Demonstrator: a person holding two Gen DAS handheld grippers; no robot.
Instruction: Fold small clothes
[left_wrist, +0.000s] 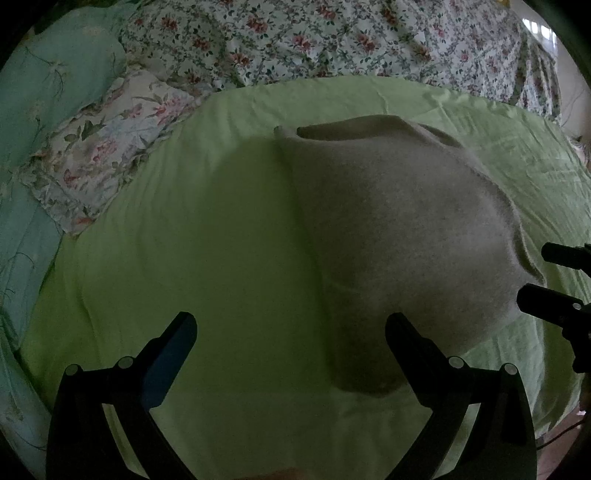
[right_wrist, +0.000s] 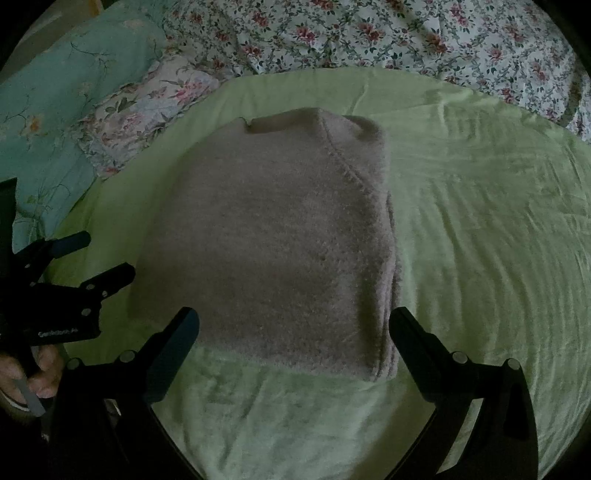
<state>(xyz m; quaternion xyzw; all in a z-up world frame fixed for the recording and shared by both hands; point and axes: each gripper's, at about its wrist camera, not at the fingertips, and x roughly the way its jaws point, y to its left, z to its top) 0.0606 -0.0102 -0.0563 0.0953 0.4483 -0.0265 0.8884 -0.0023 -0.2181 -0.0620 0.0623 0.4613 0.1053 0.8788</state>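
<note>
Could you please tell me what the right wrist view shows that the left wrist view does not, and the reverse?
Only the right wrist view shows the stacked layered edge of the folded grey garment and the person's hand holding the left hand-held gripper. Only the left wrist view shows the right hand-held gripper, open beside the garment's right edge. Both show the garment on the green sheet, the floral bedding behind, and both grippers open.

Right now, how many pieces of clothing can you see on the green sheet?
1. A folded grey fleece garment lies on the green sheet, just ahead of the open right gripper and right of the open left gripper. Nothing shows whether more lie outside the views.
</note>
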